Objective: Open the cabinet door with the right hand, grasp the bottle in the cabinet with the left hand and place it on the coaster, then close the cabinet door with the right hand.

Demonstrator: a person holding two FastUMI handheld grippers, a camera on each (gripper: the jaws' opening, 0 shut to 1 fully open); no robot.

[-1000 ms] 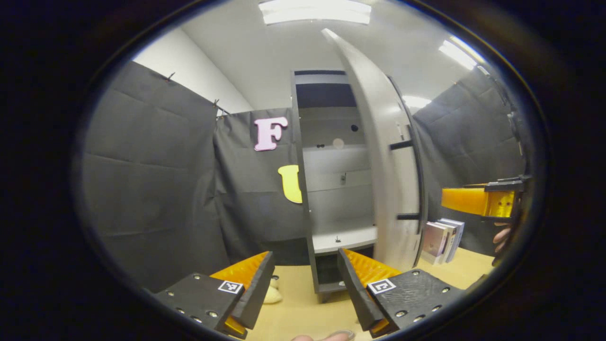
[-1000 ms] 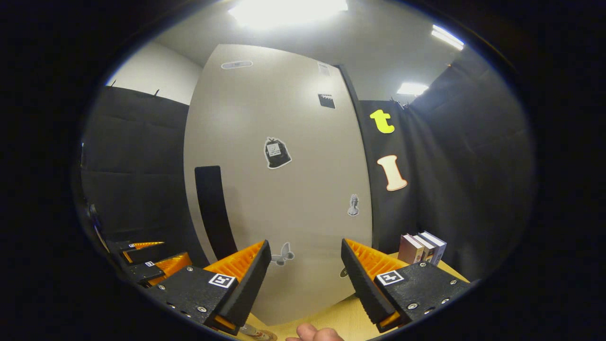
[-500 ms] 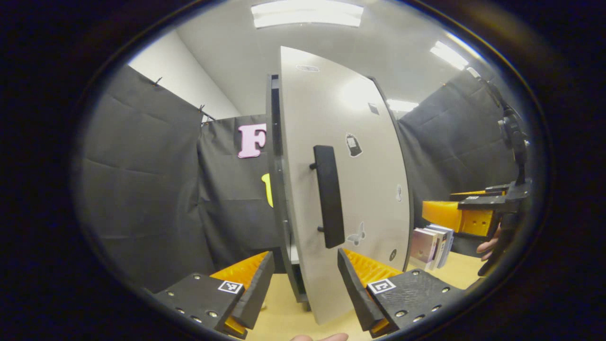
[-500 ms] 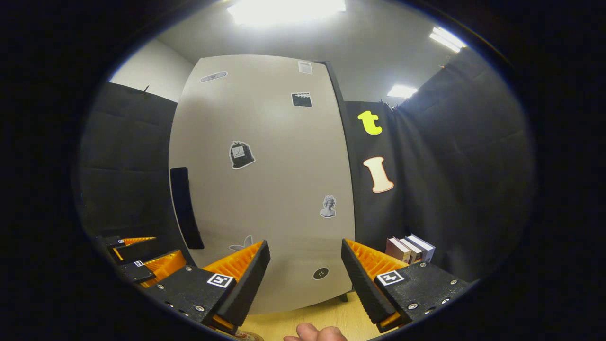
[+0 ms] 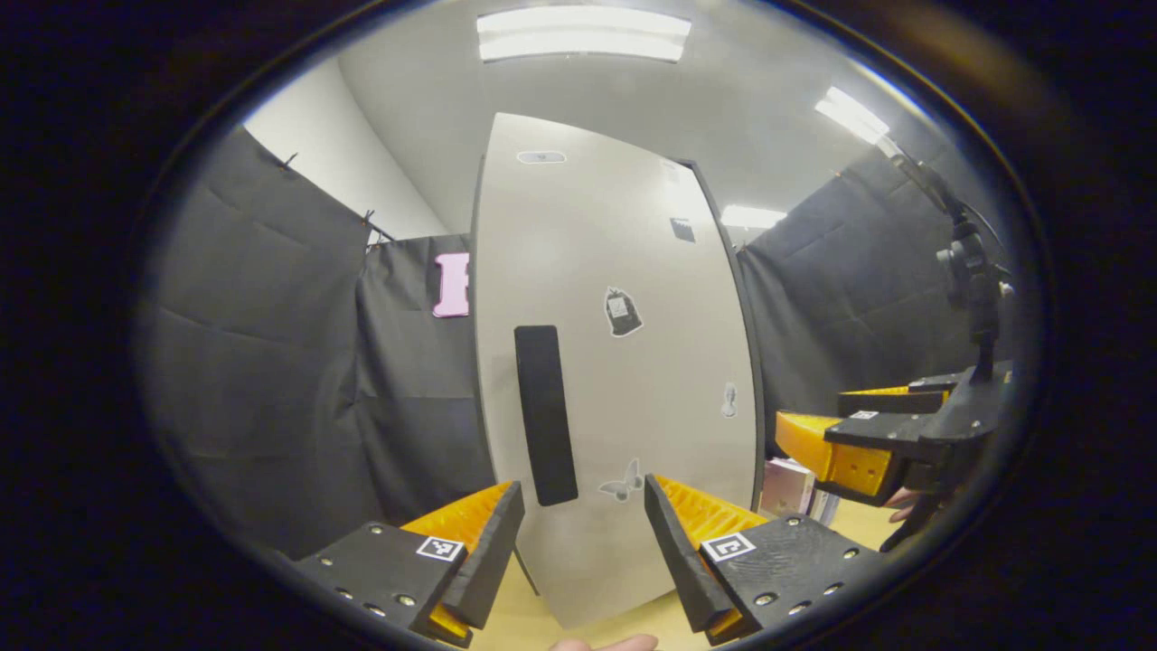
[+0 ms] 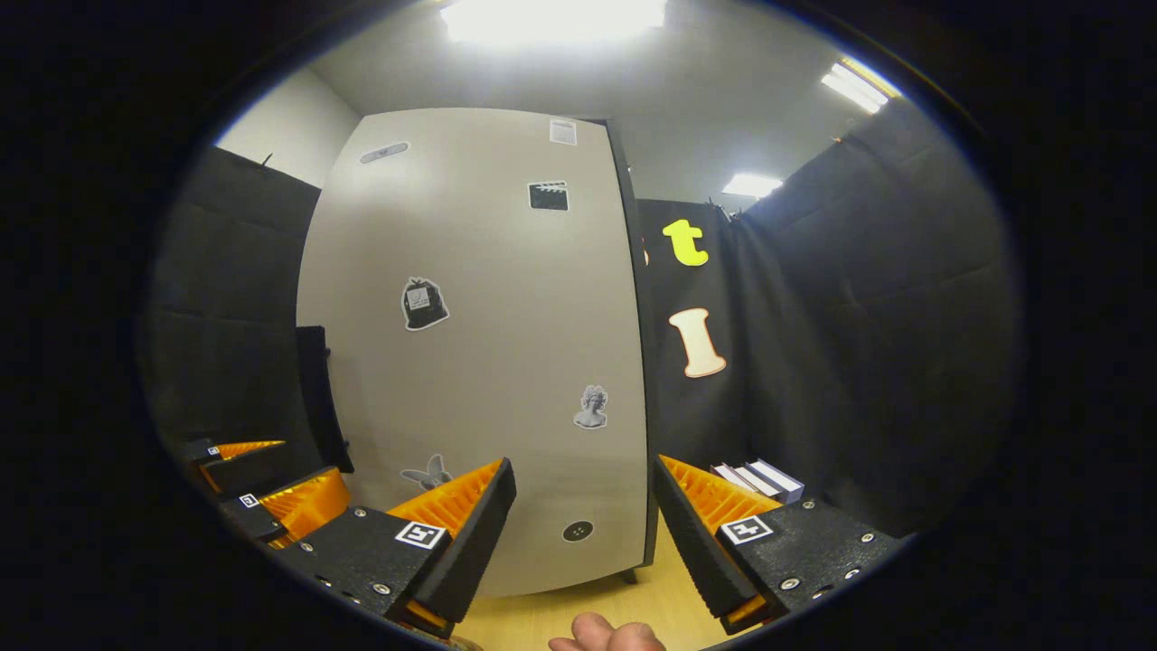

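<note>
The tall grey cabinet door (image 5: 615, 362) with stickers and a long black handle (image 5: 545, 414) stands flush across the cabinet front. The left tool (image 5: 583, 533) and right tool (image 6: 583, 524) both gape wide with nothing between them, above the pale wooden desk (image 6: 560, 619). Books (image 6: 755, 477) stand beside the cabinet.

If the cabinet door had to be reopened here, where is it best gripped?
Probably the black vertical handle near the left edge of the cabinet door. Come straight at the door's front, jaws spanning the bar's narrow width; it is the one raised part on the flat panel.
</note>
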